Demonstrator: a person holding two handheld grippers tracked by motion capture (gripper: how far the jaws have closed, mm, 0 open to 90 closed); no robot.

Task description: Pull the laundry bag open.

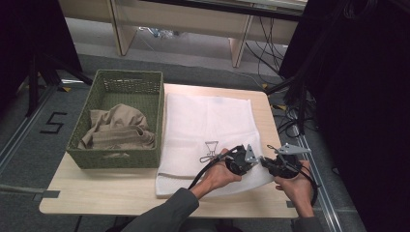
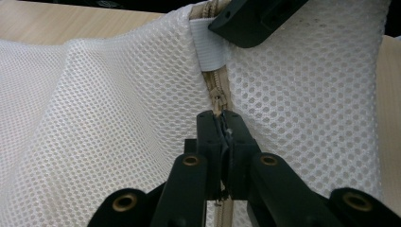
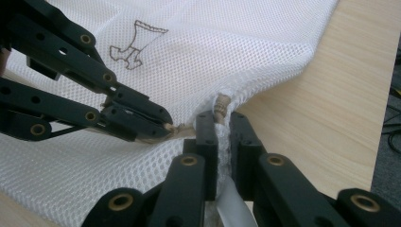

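Both tools are clamped shut on the mesh bag (image 1: 205,130) near the surface's front right corner: the left tool (image 2: 220,130) pinches the zipper (image 2: 216,92) and the right tool (image 3: 222,130) grips the zipper's end. Pulled apart crookedly, the mesh could jam in the teeth or slip free.

A light wooden table (image 1: 121,191) carries two things side by side. A green woven basket (image 1: 117,159) with beige cloth inside stands on its left part, and a white mesh laundry bag (image 1: 208,121) lies flat just beside it, reaching toward the table's right edge
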